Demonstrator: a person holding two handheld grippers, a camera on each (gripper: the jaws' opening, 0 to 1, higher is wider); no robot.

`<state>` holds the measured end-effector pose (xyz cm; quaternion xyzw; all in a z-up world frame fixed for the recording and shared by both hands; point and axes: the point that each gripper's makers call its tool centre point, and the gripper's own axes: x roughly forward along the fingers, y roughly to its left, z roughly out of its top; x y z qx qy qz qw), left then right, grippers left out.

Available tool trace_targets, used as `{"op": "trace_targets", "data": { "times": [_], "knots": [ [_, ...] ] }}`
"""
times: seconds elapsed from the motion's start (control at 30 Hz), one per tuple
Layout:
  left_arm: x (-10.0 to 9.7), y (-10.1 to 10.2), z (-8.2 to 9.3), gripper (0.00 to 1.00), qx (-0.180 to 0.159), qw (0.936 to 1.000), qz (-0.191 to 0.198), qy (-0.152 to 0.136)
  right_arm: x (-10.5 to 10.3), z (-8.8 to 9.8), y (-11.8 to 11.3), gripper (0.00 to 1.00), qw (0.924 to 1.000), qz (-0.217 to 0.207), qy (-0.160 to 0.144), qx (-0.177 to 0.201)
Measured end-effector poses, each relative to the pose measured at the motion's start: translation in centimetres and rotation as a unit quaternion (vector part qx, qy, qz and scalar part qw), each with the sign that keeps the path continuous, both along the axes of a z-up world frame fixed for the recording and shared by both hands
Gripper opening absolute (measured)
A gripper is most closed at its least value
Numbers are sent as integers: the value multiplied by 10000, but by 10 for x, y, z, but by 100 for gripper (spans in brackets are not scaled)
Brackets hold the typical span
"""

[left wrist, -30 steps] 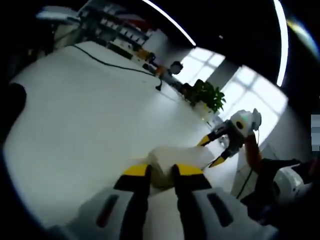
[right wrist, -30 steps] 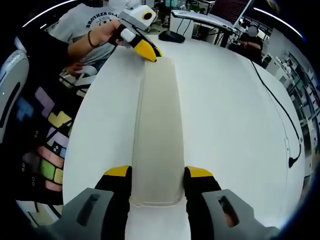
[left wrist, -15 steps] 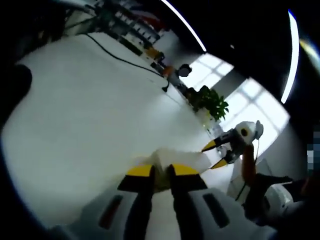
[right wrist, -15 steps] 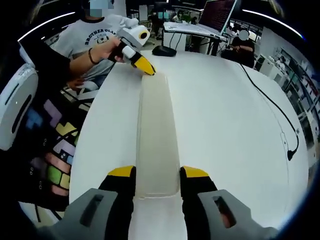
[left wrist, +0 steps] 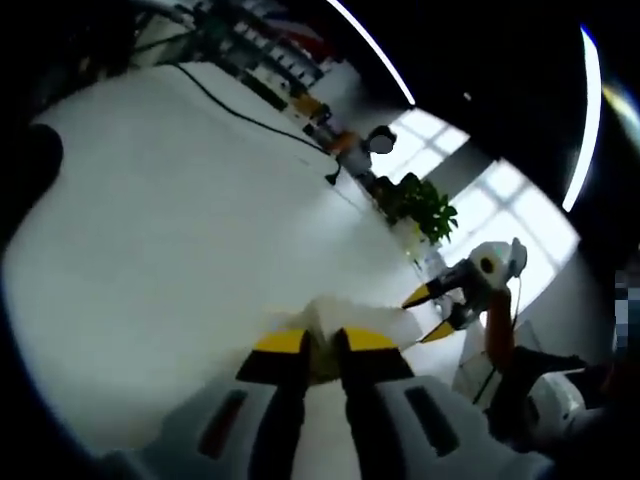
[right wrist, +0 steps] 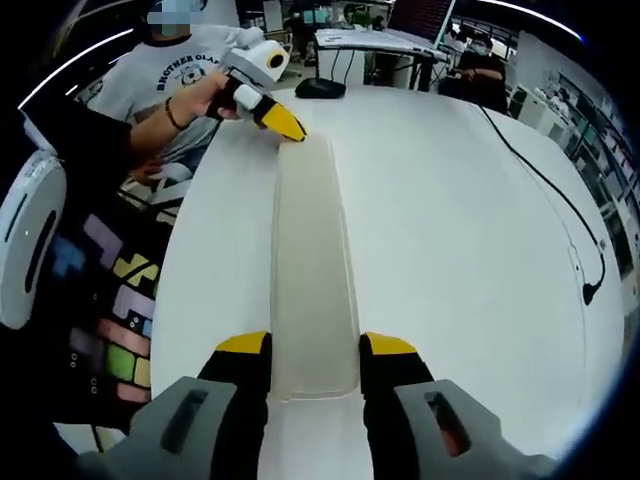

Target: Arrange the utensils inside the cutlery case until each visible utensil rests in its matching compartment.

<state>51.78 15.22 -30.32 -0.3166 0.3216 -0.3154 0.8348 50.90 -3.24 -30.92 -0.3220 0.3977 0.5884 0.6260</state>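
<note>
A long, pale translucent cutlery case (right wrist: 312, 260) lies lengthwise on the white table (right wrist: 470, 220); nothing inside it can be made out. My right gripper (right wrist: 315, 345) grips its near end, with a yellow-tipped jaw pressed on each side. At the far end, my left gripper (right wrist: 290, 128), held by a person's hand, pinches the case's edge. In the left gripper view, my left gripper (left wrist: 322, 340) has its jaws nearly together on the pale case end (left wrist: 350, 315). Beyond it, my right gripper (left wrist: 428, 312) holds the other end.
A black cable (right wrist: 560, 230) runs along the table's right side. A person in a grey shirt (right wrist: 170, 80) is at the far left, and a colourful block-pattern surface (right wrist: 100, 310) lies left of the table. A black object (right wrist: 322, 88) sits at the far edge.
My right gripper's jaws have closed in slightly against the case's sides. Both views have shifted a little with the hands; the case stays held at both ends.
</note>
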Motion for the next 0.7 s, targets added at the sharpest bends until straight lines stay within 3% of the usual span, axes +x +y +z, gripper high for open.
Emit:
{"op": "trace_targets", "data": {
  "times": [0.4,0.53,0.6,0.7],
  "knots": [
    [2,1,0,12,38,10000,8,-68,-4,-1,-1,34,9994,-187,100,-259],
    [2,-1,1,14,184,9995,-62,-240,-5,0,-1,34,9995,-199,68,-251],
    [1,0,1,15,470,9978,-172,-426,-5,0,-1,35,9994,-194,74,-265],
    [1,0,15,18,567,9961,-131,-658,-6,0,-1,35,9993,-183,75,-313]
  ]
}}
